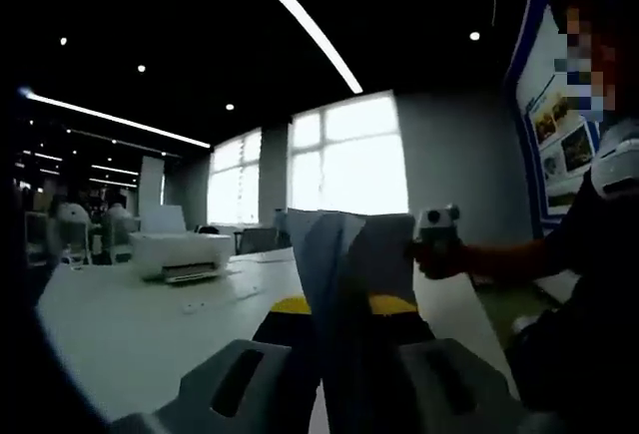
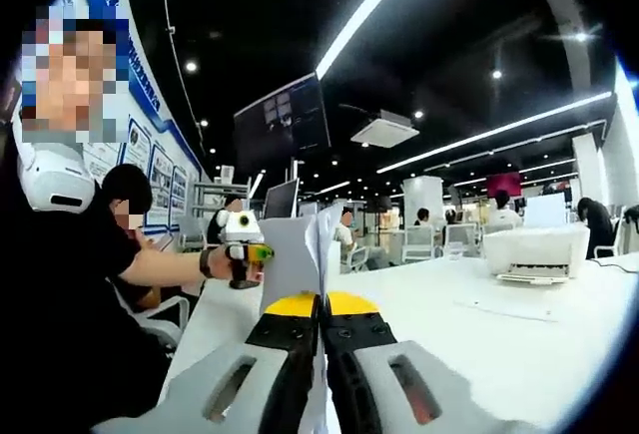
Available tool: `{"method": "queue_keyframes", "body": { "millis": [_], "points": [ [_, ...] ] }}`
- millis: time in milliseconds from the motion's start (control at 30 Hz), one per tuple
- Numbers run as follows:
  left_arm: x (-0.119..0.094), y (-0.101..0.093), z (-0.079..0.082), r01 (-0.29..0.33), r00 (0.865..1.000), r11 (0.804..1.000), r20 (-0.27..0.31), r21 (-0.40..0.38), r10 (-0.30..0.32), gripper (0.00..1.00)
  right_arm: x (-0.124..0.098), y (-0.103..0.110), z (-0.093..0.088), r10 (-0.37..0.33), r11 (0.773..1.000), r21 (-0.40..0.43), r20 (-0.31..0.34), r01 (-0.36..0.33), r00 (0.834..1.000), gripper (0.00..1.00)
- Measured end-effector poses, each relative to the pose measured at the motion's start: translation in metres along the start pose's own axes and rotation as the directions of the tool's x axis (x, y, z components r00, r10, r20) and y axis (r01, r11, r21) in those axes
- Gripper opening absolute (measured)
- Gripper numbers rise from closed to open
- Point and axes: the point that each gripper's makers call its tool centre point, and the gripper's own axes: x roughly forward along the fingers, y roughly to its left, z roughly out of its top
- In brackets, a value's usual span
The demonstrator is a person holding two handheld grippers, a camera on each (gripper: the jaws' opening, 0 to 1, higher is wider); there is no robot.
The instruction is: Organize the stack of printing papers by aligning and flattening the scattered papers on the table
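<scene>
The stack of papers (image 2: 305, 249) is held upright above the table (image 2: 519, 344), pinched by the closed right gripper (image 2: 321, 306) and gripped between the jaws of the left gripper (image 1: 339, 306); sheets could be creased (or slip and fan out) if the two grips are pulled unevenly.

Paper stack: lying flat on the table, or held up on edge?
Held up on edge: the paper stack stands upright above the white table, pinched between the right gripper and left gripper.
</scene>
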Motion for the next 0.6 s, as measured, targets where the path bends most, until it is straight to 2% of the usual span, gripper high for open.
{"method": "queue_keyframes", "body": {
  "millis": [167,333,433,533,600],
  "points": [
    [0.006,-0.002,0.003,0.001,1.0,1.0,0.014,-0.004,-0.001,0.19,0.006,0.001,-0.003,-0.02,1.0,0.006,-0.016,0.02,1.0,0.1],
    [0.013,-0.005,0.003,-0.01,1.0,1.0,0.007,0.013,0.01,0.2,0.011,0.005,-0.008,-0.03,0.999,-0.029,-0.05,0.028,0.998,0.12],
    [0.012,-0.004,0.005,-0.011,1.0,1.0,0.01,0.021,0.011,0.16,0.009,0.004,-0.008,-0.026,0.999,-0.04,-0.056,0.023,0.998,0.04],
    [0.011,-0.003,0.006,-0.006,1.0,1.0,0.015,0.001,0.006,0.17,0.008,0.002,-0.007,-0.034,0.999,-0.027,-0.057,0.033,0.998,0.06],
    [0.01,-0.002,0.005,-0.011,1.0,1.0,0.014,0.003,0.011,0.17,0.006,-0.003,-0.005,-0.068,0.997,-0.027,-0.049,0.067,0.996,0.14]
  ]
}}
